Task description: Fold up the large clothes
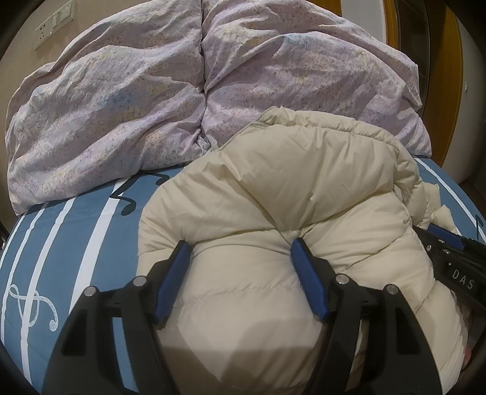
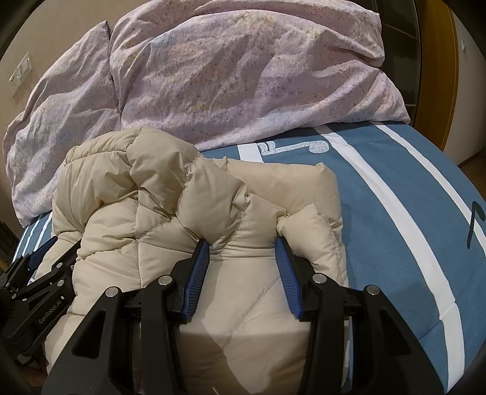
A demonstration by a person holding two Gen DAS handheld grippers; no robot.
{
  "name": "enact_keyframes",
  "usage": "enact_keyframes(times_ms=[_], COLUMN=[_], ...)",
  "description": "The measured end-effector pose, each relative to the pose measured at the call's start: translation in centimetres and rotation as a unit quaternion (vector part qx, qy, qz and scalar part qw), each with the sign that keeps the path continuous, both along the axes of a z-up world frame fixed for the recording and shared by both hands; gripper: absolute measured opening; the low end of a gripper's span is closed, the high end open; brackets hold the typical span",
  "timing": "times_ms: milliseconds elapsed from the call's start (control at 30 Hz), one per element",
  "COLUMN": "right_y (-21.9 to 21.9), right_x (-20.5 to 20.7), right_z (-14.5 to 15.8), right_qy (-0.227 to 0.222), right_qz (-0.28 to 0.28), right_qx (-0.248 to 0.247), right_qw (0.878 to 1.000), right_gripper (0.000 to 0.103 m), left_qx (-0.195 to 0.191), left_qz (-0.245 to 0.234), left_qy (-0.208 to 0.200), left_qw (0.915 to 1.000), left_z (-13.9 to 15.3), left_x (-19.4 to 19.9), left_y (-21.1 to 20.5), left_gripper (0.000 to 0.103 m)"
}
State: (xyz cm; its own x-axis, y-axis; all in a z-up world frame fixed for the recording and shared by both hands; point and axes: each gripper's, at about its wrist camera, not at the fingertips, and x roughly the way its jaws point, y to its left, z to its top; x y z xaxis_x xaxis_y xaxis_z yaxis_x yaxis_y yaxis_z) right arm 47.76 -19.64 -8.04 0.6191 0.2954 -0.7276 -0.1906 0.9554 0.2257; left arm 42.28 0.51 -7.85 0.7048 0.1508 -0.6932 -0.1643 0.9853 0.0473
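A cream puffer jacket (image 1: 288, 182) lies bunched and folded on the bed. My left gripper (image 1: 240, 247) is shut on a thick padded fold at its near edge, and the blue pads dent the fabric on both sides. In the right wrist view the same jacket (image 2: 152, 197) fills the left half. My right gripper (image 2: 243, 246) is shut on a quilted fold near the jacket's right edge, with creases gathering at the pad tips. Each gripper shows at the edge of the other's view: the right gripper (image 1: 449, 252) and the left gripper (image 2: 39, 273).
The bed has a blue sheet (image 2: 395, 182) with white stripes and music-note prints. A crumpled lilac duvet (image 1: 121, 106) is piled along the far side, touching the jacket's far end. A wall socket plate (image 1: 51, 24) is at the back left, and a wooden door frame (image 1: 449, 76) at the right.
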Motion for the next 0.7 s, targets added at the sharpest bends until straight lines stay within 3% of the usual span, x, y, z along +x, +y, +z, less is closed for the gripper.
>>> enact_keyframes(times_ms=[700], right_y=[-0.11], right_x=[0.1], right_z=[0.04], right_qy=[0.002], right_qz=[0.002], right_qx=[0.0], right_qw=[1.0], right_gripper=[0.048], left_qx=[-0.002], left_qz=[0.001], left_qy=[-0.002], left_qw=[1.0], left_z=[-0.14], left_x=[-0.02], left_y=[0.13], left_gripper=[0.07])
